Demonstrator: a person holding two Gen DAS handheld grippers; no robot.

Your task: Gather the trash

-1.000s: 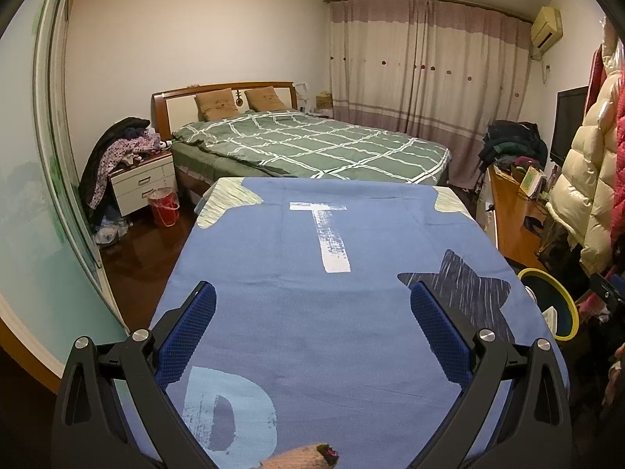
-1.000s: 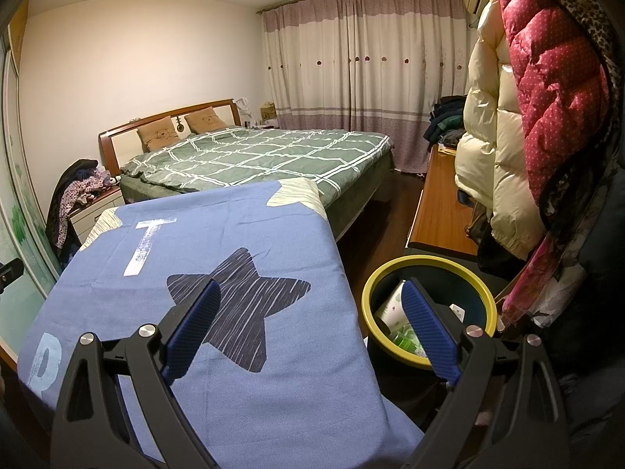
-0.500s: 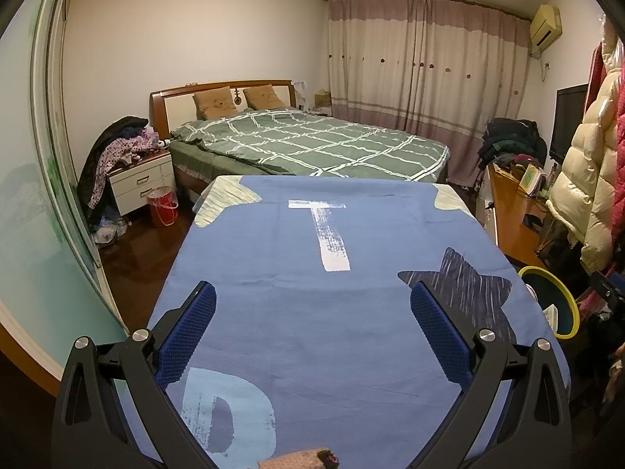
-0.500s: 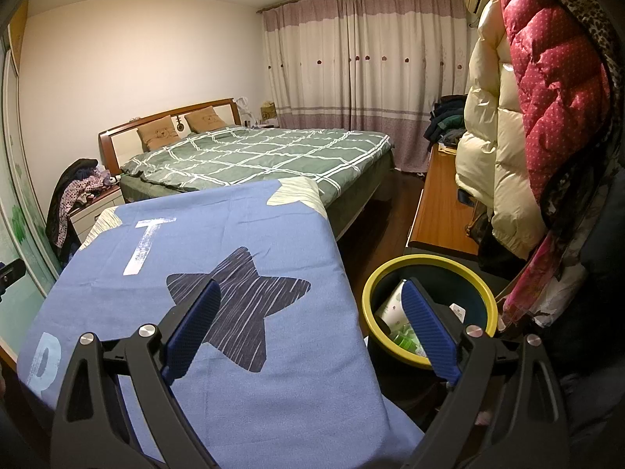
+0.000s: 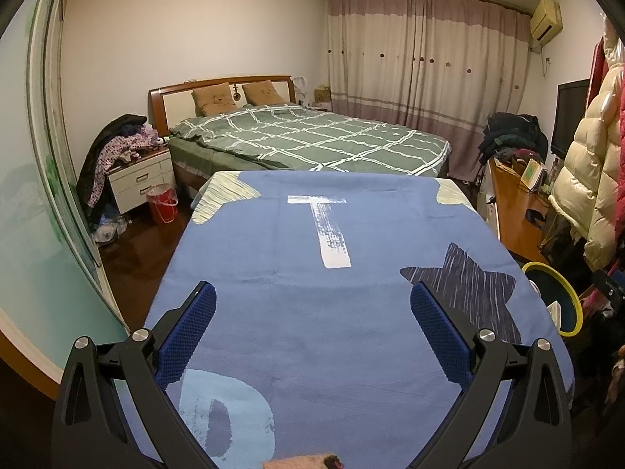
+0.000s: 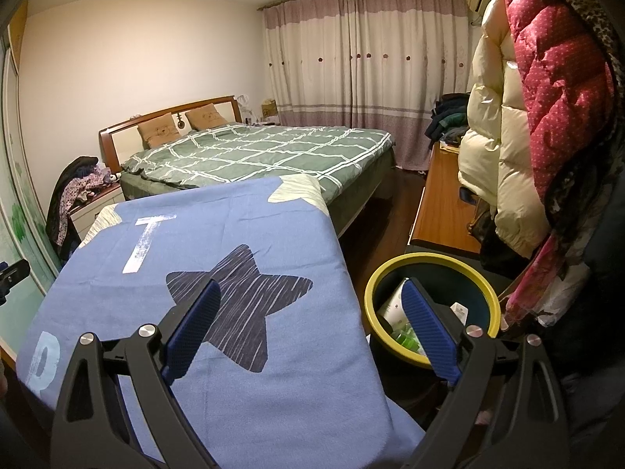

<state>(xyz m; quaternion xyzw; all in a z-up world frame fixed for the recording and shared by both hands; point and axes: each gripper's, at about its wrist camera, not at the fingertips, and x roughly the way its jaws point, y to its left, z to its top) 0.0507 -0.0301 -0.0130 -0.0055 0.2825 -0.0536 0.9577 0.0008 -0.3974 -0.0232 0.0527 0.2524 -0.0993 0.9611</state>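
Left gripper [image 5: 312, 312]: jaws spread wide, nothing between them; only blue cloth shows in the gap.
Right gripper [image 6: 310, 314]: jaws spread wide and empty; the left blue pad hangs over the dark star print, the right pad over the bin's mouth.
Surface [image 5: 312, 242]: fully draped in a blue cloth printed with a white T, a pale letter and a dark star, so what lies beneath cannot be seen; it fills the space between and ahead of both pairs of jaws.
Trash bin [image 6: 431, 308]: yellow rim, dark inside, just right of the surface's edge, below the right gripper's right pad; that pad covers part of its opening. In the left wrist view only a slice of its rim shows, far right of the jaws.
Trash in bin [image 6: 394, 305]: a white carton-like piece, something green and a small white label; partly hidden behind the pad, exact kind hard to tell.
Pinkish object [image 5: 300, 462]: at the bottom edge below the left jaws, cut off by the frame; cannot tell what it is.
Bed [image 5: 312, 140]: green checked quilt, two brown pillows, beyond the surface's far edge.
Nightstand [image 5: 142, 179]: far left of the jaws, heaped with clothes; a red bucket [image 5: 162, 203] stands beside it.
Puffer coats [image 6: 539, 117]: cream and red, hanging right of the right jaws, blocking the room's right side.
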